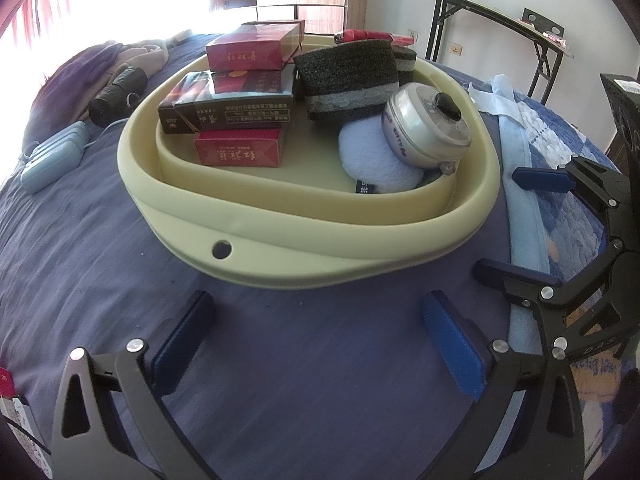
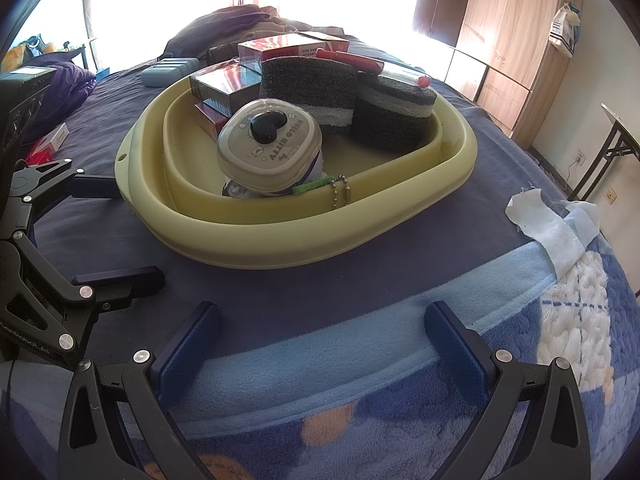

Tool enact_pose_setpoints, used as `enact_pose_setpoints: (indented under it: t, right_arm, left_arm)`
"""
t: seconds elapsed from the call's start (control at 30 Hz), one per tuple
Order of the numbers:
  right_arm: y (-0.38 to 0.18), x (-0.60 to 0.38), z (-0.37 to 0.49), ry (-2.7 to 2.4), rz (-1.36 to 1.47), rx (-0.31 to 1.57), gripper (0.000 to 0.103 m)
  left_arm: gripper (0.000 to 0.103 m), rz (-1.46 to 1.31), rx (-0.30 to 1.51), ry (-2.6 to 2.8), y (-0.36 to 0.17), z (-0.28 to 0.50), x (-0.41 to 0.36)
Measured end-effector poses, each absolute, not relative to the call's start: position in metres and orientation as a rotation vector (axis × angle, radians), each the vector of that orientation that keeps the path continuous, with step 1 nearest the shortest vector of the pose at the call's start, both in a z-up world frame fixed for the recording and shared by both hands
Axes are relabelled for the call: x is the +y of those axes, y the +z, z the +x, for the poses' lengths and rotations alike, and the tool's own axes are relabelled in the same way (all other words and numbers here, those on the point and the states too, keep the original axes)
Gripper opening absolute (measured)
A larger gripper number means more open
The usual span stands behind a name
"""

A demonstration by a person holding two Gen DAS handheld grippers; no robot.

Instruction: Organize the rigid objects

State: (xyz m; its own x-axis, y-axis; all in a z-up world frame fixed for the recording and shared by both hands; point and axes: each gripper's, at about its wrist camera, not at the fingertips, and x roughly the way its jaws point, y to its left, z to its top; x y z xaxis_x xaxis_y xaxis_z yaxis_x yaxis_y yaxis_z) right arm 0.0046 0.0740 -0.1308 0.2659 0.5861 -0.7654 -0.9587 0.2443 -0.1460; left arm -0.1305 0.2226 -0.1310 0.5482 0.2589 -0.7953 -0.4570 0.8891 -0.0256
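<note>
The bed [image 1: 100,272] under its purple sheet fills both views, with a blue patterned blanket [image 2: 360,392] along its near edge. On the sheet sits the pale yellow basin [image 1: 304,236], an oval whose long axis runs left to right in the left wrist view, its small round hole facing that camera. Inside it, toward the left, cigarette boxes [image 1: 236,108] lie stacked flat, long sides across the basin, one red box on top, a dark one under it, another red one at the bottom. Beside them stand two dark foam rolls [image 1: 348,76] on end, and a red lighter [image 1: 360,35] lies across the far rim. Nearer the right, a round grey tin [image 1: 426,128] with a black heart knob leans tilted on a white puff [image 1: 376,160]. A bead chain [image 2: 340,194] hangs over the inner rim.

The left hand-held gripper [image 1: 320,344] hovers low over the sheet just in front of the basin, fingers wide apart, nothing between them. The right hand-held gripper [image 2: 324,344] sits beside it over the blanket, likewise wide open and empty, both aimed at the basin.
</note>
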Motion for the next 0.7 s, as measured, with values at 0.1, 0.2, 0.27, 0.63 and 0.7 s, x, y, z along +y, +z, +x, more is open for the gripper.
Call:
enact_pose_setpoints:
  t: [0.1, 0.2, 0.27, 0.63, 0.7]
  right_arm:
    - [-0.1308, 0.0741, 0.0056, 1.163, -0.691, 0.653, 0.103]
    - [-0.1308, 0.0740, 0.0047, 1.163, -0.691, 0.653, 0.103]
    - [-0.1308, 0.0740, 0.0044, 1.163, -0.691, 0.653, 0.103]
    - [-0.1308, 0.0740, 0.0047, 1.163, -0.691, 0.653, 0.103]
    - [-0.1308, 0.0741, 0.0049, 1.163, -0.691, 0.653, 0.103]
  left_arm:
    - [0.103, -0.240, 0.897, 0.429, -0.1310, -0.1305, 0.2224]
    - [0.103, -0.241, 0.897, 0.429, -0.1310, -0.1306, 0.2224]
    - [0.103, -0.241, 0.898, 0.429, -0.1309, -0.1305, 0.2222]
    - [0.103, -0.238, 0.896, 0.430, -0.1308, -0.1311, 0.2210]
    - [0.103, -0.236, 0.897, 0.431, -0.1309, -0.1313, 0.2211]
